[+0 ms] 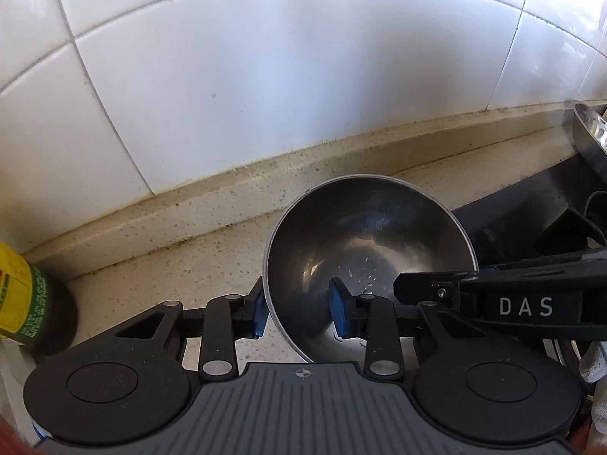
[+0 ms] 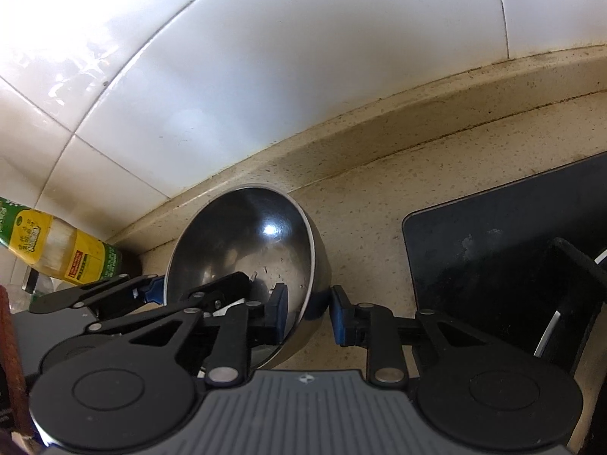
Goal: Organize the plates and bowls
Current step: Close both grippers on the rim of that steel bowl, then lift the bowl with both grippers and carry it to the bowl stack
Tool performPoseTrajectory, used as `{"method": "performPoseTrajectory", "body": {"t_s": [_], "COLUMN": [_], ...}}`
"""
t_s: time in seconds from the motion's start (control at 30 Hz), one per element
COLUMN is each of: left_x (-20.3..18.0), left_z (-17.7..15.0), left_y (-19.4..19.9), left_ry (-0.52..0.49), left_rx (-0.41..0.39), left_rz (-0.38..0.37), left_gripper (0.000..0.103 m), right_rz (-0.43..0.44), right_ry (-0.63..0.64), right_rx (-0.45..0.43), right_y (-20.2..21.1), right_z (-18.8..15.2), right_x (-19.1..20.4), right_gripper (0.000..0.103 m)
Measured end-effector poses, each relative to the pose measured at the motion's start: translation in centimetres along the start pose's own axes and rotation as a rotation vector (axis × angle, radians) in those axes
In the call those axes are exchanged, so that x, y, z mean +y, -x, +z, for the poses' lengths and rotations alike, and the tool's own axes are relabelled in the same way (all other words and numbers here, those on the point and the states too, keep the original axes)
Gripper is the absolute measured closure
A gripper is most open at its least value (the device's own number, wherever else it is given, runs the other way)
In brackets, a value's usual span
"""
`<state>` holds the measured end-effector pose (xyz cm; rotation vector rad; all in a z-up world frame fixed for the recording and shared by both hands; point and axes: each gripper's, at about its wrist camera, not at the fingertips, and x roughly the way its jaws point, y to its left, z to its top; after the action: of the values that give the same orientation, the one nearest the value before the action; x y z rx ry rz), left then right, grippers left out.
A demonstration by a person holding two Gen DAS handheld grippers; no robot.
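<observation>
A steel bowl point(image 1: 364, 235) sits on the beige speckled counter close to the tiled wall, with a few water drops inside. My left gripper point(image 1: 299, 313) is shut on its left wall, one blue pad outside and one inside. The right gripper's finger point(image 1: 425, 284) reaches into the bowl from the right. In the right wrist view the same bowl point(image 2: 250, 235) has its right wall clamped by my right gripper point(image 2: 309, 314). The left gripper point(image 2: 189, 290) straddles the opposite rim there.
A bottle with a yellow and green label point(image 1: 22, 295) point(image 2: 57, 254) stands left of the bowl. A black stove top point(image 2: 504, 246) lies to the right, with a steel pot point(image 1: 592, 132) at the far right. The white tiled wall point(image 1: 265, 76) rises behind a low ledge.
</observation>
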<state>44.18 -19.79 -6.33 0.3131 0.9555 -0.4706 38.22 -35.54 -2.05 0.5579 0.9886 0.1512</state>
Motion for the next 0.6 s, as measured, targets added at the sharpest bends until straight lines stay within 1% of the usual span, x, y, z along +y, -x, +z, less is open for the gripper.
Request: {"method": "performPoseTrajectory", "body": {"t_s": [0.37,0.6], "left_x": [-0.1,0.0], "left_z": [0.4,0.1], "left_y": [3.2,5.8], "left_ry": [0.003,0.007], "left_rx": [-0.059,-0.094], "left_rz": [0.011,0.020], "left_gripper": [0.063,0.062], "right_rz": [0.015,0.029], "right_ry": [0.027,0.044], "right_rx": [-0.040,-0.066], "right_y": [2.5,4.6], "right_z": [-0.4,-1.2], "right_x": [1.6,2.9], "right_gripper": [0.076,0.076]}}
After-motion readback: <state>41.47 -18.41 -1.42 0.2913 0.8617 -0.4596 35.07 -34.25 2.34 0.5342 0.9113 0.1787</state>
